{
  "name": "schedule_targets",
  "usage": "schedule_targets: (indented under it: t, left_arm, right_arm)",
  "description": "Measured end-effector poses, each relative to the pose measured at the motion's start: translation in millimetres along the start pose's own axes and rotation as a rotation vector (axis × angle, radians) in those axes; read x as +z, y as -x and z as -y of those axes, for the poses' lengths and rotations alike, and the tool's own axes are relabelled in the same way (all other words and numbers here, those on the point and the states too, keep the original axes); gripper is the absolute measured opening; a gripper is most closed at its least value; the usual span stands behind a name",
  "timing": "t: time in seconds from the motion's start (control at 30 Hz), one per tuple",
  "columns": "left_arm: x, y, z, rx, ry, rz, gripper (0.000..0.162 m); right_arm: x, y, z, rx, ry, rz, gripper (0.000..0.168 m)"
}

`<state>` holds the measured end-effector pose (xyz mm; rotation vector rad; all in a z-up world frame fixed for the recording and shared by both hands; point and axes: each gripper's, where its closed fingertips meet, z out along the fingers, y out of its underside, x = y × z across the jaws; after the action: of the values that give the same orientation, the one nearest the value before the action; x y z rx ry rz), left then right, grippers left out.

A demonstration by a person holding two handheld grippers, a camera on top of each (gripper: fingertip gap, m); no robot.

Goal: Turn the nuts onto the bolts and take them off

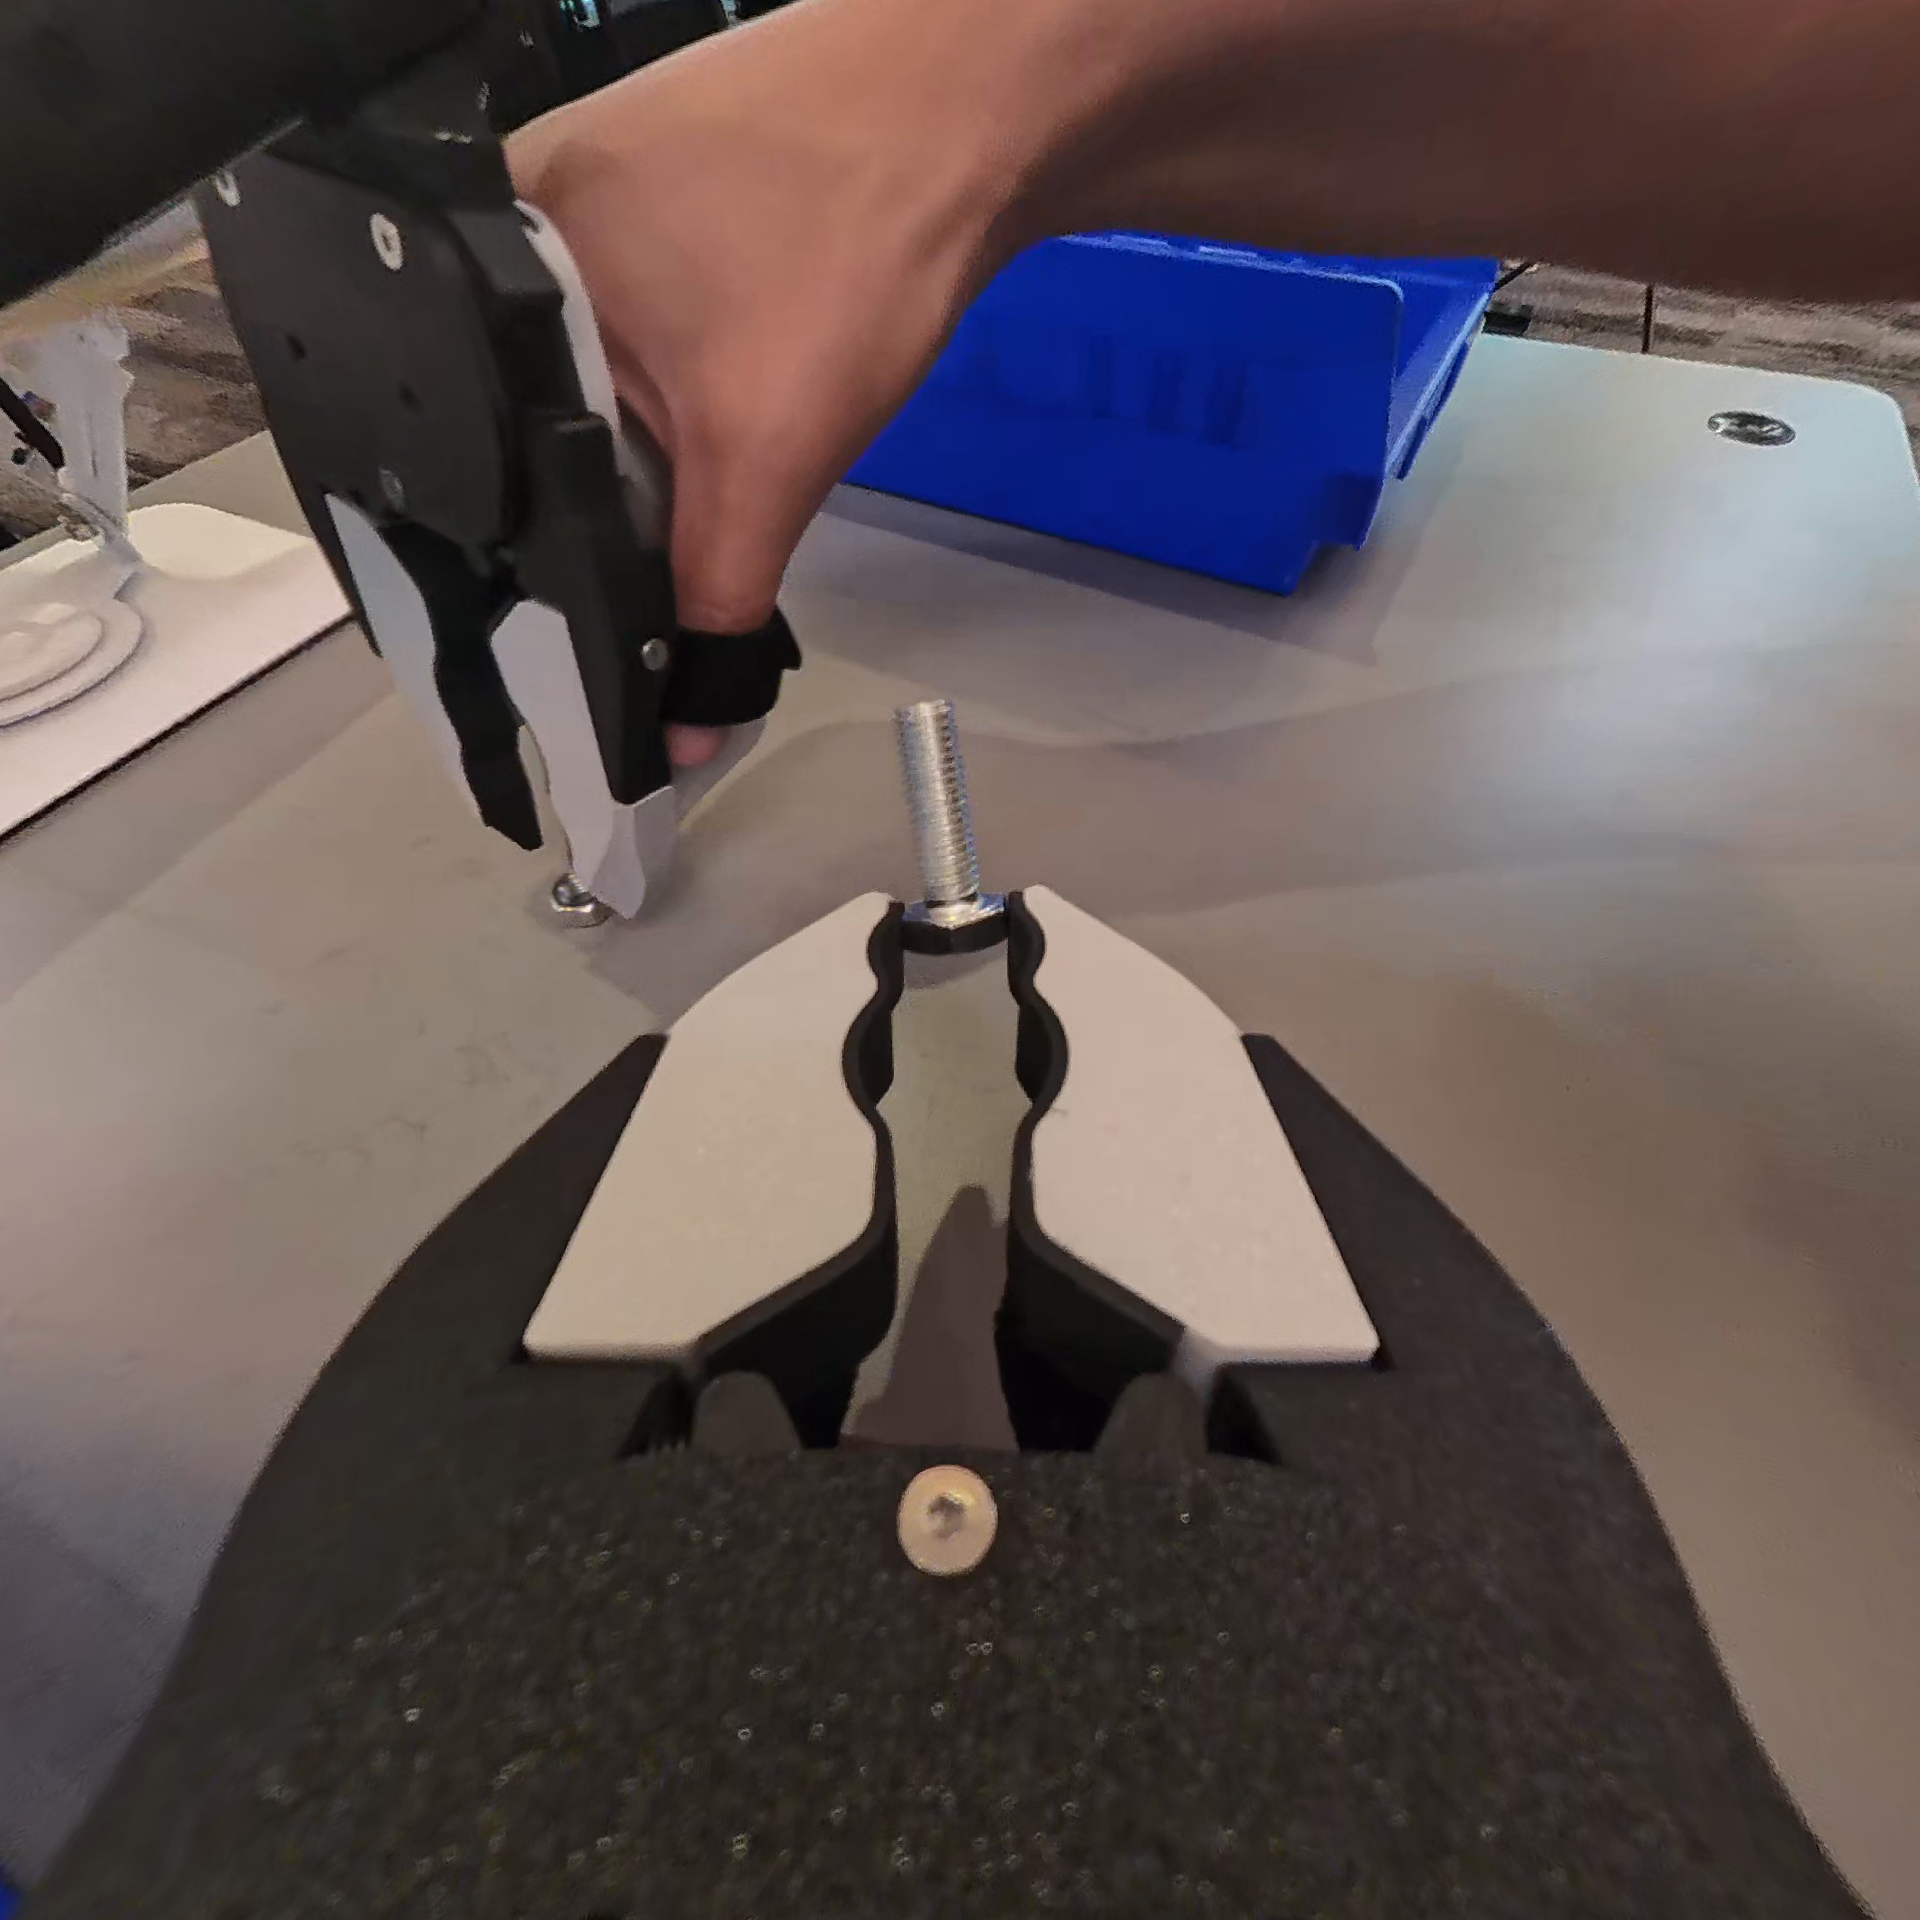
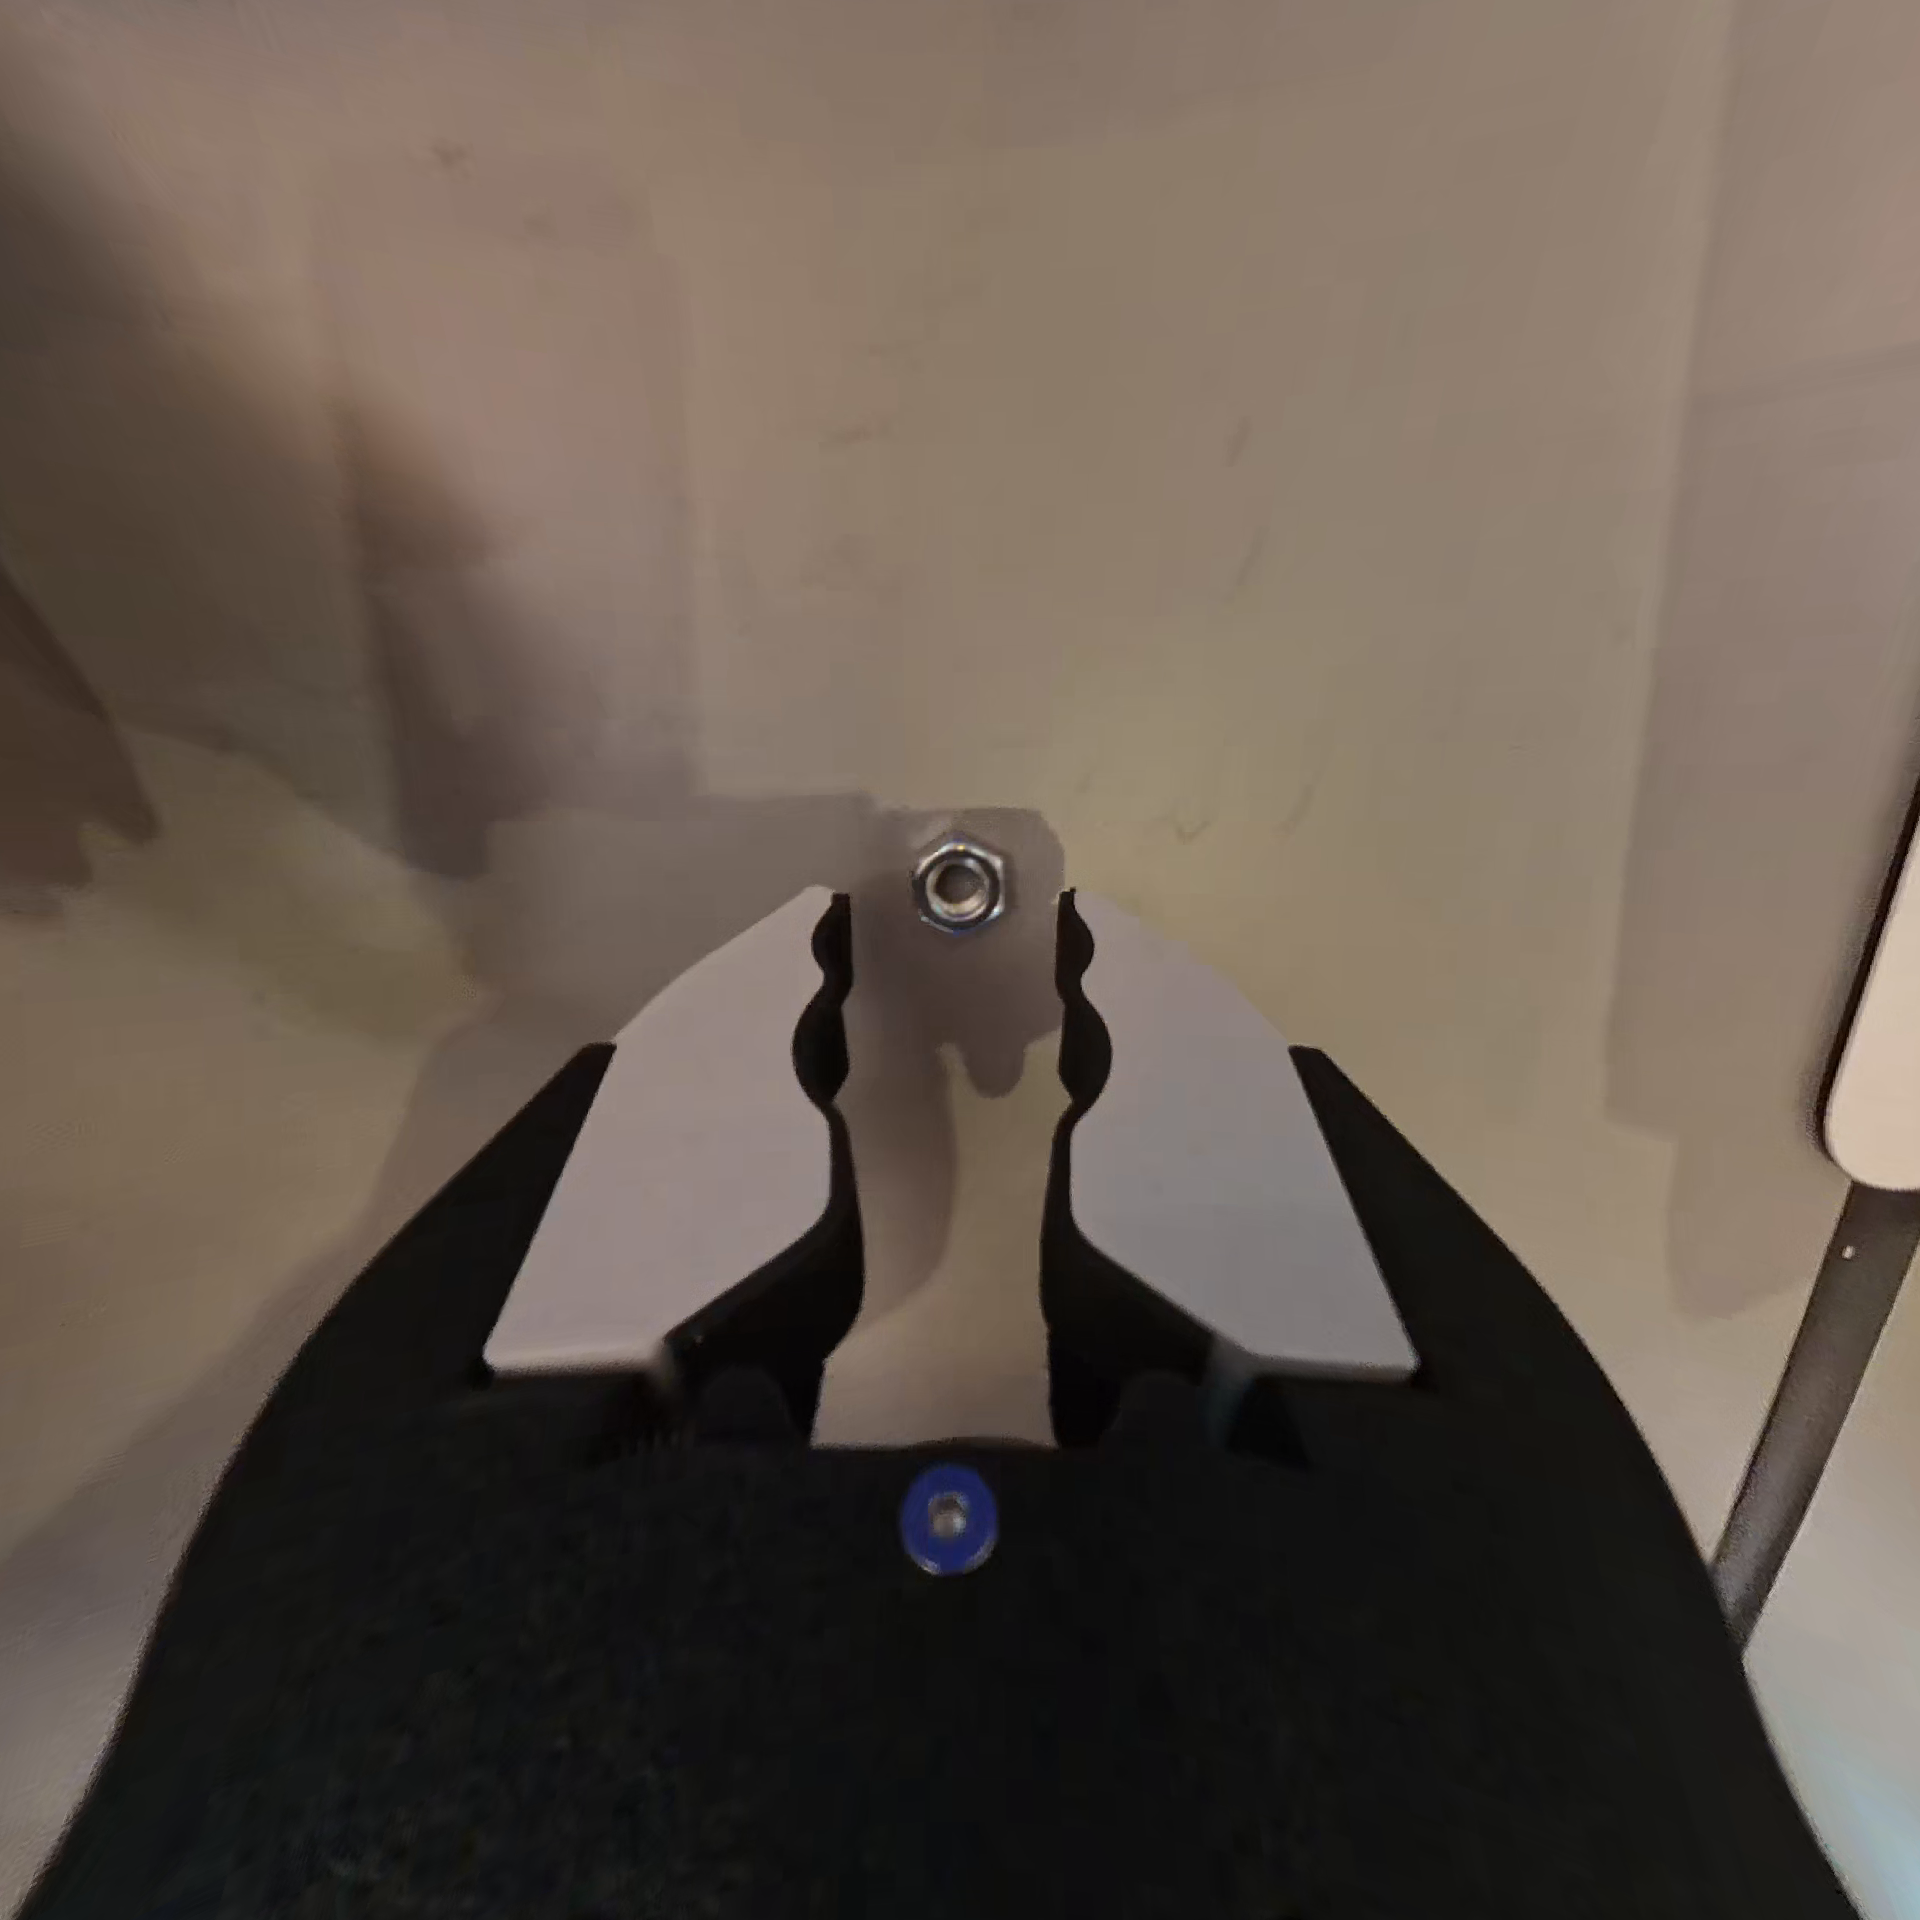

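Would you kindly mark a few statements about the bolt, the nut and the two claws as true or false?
1. The left claw grips the bolt by its head. True.
2. The bolt lies flat on the table. False: it stands upright, thread up.
3. The nut is already on the bolt. False: it lies on the table, apart from it.
4. The right claw is open over the nut. True.
5. The blue bin holds the nut. False: the nut lies on the table.
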<state>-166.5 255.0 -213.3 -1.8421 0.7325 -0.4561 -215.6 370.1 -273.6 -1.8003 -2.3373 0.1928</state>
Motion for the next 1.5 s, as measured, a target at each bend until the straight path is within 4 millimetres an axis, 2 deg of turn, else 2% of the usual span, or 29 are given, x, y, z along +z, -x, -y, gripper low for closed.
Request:
schedule_targets:
  t: [0.13, 0.23, 0.37, 0.47, 0.6, 0.7, 0.8, 0.9, 1.0, 1.33, 1.5]
  left_arm:
    - [0.9, -0.2, -3.0, -0.004, 0.014, -0.016, 0.018]
    - [2.2, -1.0, -5.2, 0.001, 0.028, -0.020, 0.018]
    - [2.7, -2.6, -5.6, -0.006, 0.025, -0.039, 0.018]
    - [0.9, -6.8, -1.1, -0.044, -0.005, -0.096, 0.018]
    - [-6.1, -15.6, 11.1, -0.094, -0.070, -0.209, 0.018]
    - [-13.2, -21.1, 20.9, -0.123, -0.127, -0.284, 0.018]
    - [-20.4, -26.3, 30.0, -0.129, -0.180, -0.342, 0.018]
    - [-25.2, -32.1, 34.9, -0.107, -0.209, -0.382, 0.018]
    - [-25.8, -37.8, 34.2, -0.087, -0.209, -0.410, 0.018]
    - [-35.2, -53.1, 42.4, -0.098, -0.243, -0.518, 0.018]
    - [-49.9, -69.7, 47.7, -0.172, -0.277, -0.721, 0.017]
  right_arm:
    - [5.2, -1.2, 4.1, 0.003, 0.020, 0.043, 0.034]
    - [10.2, 0.6, 0.5, 0.000, 0.055, 0.076, 0.017]
    - [2.4, 5.5, -4.8, -0.031, 0.033, 0.115, 0.017]
    - [-33.2, 14.6, 1.0, -0.109, -0.116, 0.159, 0.017]
    - [-105.0, 32.5, 8.7, -0.381, -0.376, 0.106, 0.017]
    - [-144.6, 61.2, 5.3, -0.610, -0.482, 0.090, 0.017]
    - [-164.4, 97.0, 1.8, -0.766, -0.543, 0.116, 0.017]
    - [-166.6, 125.1, 0.0, -0.916, -0.558, 0.105, 0.017]
    - [-161.5, 135.0, -0.8, -1.019, -0.547, 0.064, 0.017]
    - [-158.3, 151.1, -6.6, -1.033, -0.562, 0.157, 0.017]
    - [-167.9, 167.8, -3.8, -1.039, -0.627, 0.235, 0.017]
